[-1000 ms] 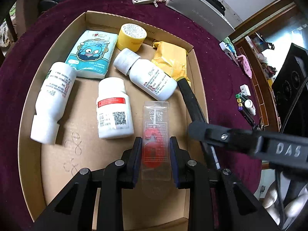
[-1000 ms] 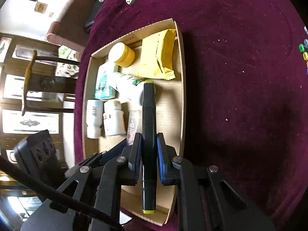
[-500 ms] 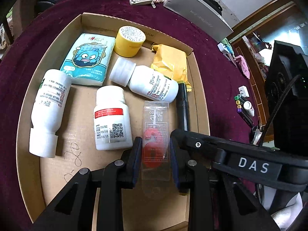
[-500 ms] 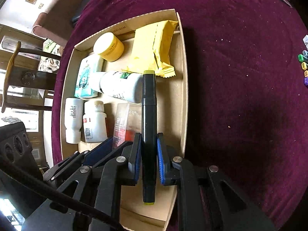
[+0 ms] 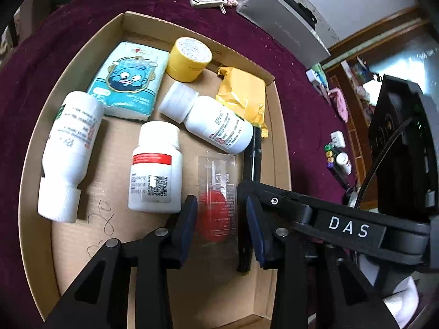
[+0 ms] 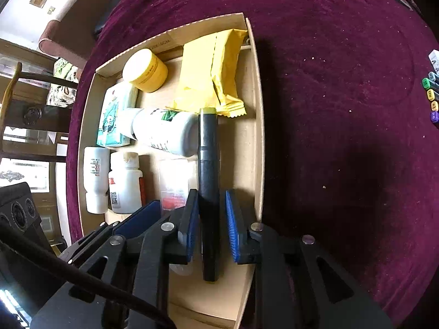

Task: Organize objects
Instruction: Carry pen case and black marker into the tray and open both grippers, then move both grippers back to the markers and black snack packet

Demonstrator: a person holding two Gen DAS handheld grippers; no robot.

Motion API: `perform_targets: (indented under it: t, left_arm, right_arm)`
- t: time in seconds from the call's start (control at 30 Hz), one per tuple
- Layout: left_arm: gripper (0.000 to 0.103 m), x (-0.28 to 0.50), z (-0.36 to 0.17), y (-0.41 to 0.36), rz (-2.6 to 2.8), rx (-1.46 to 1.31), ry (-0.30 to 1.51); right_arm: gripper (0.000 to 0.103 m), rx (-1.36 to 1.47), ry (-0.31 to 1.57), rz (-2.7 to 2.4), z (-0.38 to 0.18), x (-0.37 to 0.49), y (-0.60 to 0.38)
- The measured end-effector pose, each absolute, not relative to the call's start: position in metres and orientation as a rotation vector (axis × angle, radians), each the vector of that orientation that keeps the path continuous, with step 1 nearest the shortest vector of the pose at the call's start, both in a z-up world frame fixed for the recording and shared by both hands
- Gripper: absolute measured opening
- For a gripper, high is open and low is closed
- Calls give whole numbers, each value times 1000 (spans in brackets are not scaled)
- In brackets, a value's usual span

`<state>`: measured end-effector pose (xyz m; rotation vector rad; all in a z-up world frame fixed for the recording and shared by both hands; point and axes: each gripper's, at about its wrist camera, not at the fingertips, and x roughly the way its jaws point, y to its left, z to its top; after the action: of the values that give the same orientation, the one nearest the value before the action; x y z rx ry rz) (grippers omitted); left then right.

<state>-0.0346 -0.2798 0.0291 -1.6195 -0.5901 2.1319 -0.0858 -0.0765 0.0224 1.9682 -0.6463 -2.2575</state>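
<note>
A cardboard box on the purple cloth holds three white bottles, a yellow jar, a blue tissue pack, a yellow packet, a clear packet with a red part and a black marker. My left gripper is open, its pads apart on either side of the clear packet, which lies on the box floor. My right gripper is open, with gaps between its blue pads and the marker, which lies in the box along the right wall.
Coloured markers lie on the cloth to the right of the box. A key fob and a grey box lie beyond it. The right gripper's body crosses the left wrist view.
Both grippers have opened. The left let go of the clear packet and the right let go of the black marker; both items now rest in the box.
</note>
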Motion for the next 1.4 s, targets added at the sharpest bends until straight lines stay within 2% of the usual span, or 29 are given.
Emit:
perform_targets:
  t: [0.17,0.27,0.37,0.67,1.07,1.27,1.4]
  left_arm:
    - [39,-29,44,-292,2155,-1571,-645]
    - [54,-25,54,-301,2156,-1530,-705]
    - [54,-21,65,-304,2186,-1485,-726]
    - [54,-8,85,-285,2245,-1447,-738]
    - [54,20,107,-199,2234,-1451,-623]
    - [54,31,101,-143,2186,-1506,-546]
    - [54,34,78,-100,2139,-1594,-445]
  right_arm:
    - [30,1913,-671,-2274,34,-81,-73]
    - [37,1869,-687,-2299,43,-77,-68]
    - [45,1835,-723,-2303,48,-72,-61]
    - [46,1742,-788,-2284,61,-63,-51]
    - [51,1658,-842,-2338,77,-22,32]
    - [51,1665,-899,-2361,71,5,94]
    - [51,1617,-992,-2430,77,25,152]
